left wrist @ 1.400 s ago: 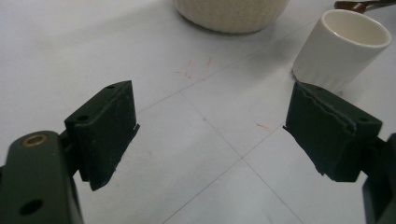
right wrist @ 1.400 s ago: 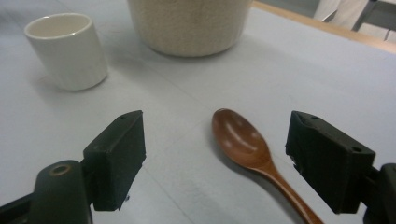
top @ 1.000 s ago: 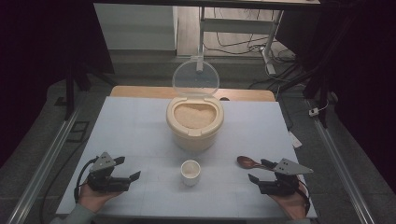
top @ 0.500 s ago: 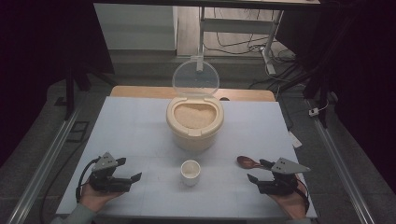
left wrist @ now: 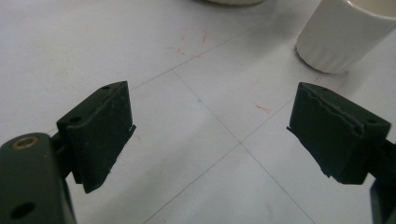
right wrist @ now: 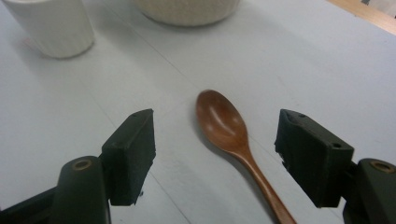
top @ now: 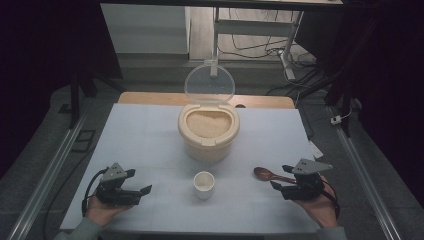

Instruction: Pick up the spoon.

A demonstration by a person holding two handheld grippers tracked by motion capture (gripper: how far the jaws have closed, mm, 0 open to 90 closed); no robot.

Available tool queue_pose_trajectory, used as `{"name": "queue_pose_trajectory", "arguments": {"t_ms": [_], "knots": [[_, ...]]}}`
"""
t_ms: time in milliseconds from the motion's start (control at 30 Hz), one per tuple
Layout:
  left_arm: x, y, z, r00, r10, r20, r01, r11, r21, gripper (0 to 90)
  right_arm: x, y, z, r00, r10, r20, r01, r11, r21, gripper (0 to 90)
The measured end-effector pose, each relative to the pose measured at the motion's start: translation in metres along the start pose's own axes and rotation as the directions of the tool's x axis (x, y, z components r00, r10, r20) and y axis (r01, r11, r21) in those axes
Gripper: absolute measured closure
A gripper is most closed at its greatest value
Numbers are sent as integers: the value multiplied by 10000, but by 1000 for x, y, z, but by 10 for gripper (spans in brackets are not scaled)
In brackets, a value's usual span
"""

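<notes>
Holding both grippers' jaws spread, we judge the brown wooden spoon between our right gripper jaws light, stiff, best pinched mid-handle; left gripper empty.

Pale worktop marked with thin grid lines; tangled cables on floor beyond far edge.

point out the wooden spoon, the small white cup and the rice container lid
wooden spoon (right wrist: 219, 119), right gripper view, on the hollow of its bowl
small white cup (top: 204, 186), high view, on its front wall
rice container lid (top: 209, 83), high view, on the middle of the clear raised lid
</notes>
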State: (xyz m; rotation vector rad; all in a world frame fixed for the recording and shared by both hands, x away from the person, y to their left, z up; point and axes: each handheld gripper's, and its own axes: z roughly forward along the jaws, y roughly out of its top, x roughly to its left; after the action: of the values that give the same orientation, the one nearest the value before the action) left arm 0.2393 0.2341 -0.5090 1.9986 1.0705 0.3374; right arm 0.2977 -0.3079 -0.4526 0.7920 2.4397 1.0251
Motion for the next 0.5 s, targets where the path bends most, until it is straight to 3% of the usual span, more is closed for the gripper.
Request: {"name": "queue_pose_trajectory", "arguments": {"t_ms": [267, 333, 467, 500], "knots": [[1, 0, 1, 10000, 21, 16, -21, 10000, 70, 136, -14, 13, 4, 9995, -252, -173, 270, 9933, 1127, 297], [1, -1, 1, 10000, 26, 19, -26, 10000, 93, 137, -19, 17, 8, 9988, -439, -193, 466, 9843, 1700, 297], [0, -1, 2, 10000, 45, 14, -46, 9999, 154, 136, -25, 19, 12, 9984, -518, -231, 556, 9739, 2199, 300], [1, -1, 2, 10000, 49, 14, -49, 9999, 153, 136, -29, 19, 14, 9981, -547, -282, 600, 9658, 2523, 301]]}}
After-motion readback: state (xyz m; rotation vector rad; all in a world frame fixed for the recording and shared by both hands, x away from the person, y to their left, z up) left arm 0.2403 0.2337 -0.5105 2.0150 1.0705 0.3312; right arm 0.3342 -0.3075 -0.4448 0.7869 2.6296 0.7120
